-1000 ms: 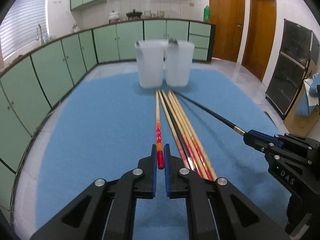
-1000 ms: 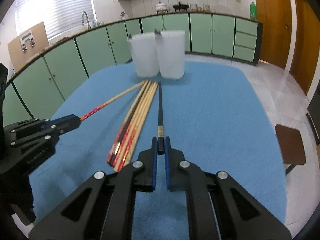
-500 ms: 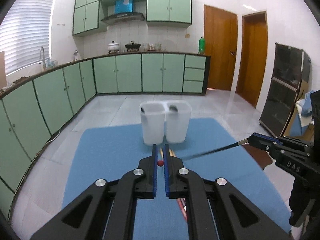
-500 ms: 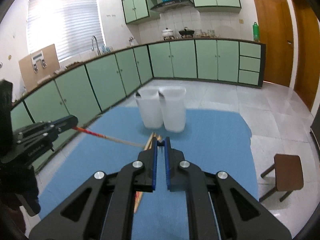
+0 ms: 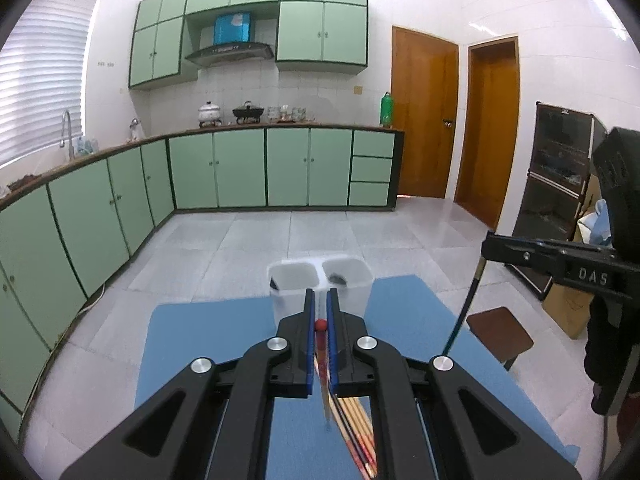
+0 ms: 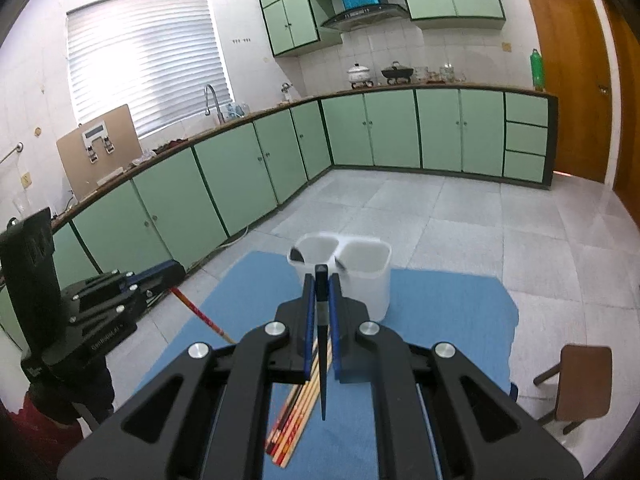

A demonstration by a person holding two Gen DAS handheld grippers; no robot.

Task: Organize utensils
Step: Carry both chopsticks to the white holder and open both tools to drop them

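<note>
Left gripper [image 5: 320, 312] clamped on red-tipped chopstick [image 5: 321, 340], right gripper [image 6: 321, 292] on black chopstick [image 6: 321, 344], above loose chopsticks [image 6: 294, 420]; twin white holder [image 6: 360, 276] ahead.

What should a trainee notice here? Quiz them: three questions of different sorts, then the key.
1. True or false: the left gripper is shut on a red-tipped wooden chopstick.
2. What is the right gripper holding? A) a metal spoon B) a thin black chopstick C) nothing
3. Fill in: the loose bundle of wooden chopsticks lies on the blue cloth ____.

Key: 1 true; 2 B; 3 mat.
</note>
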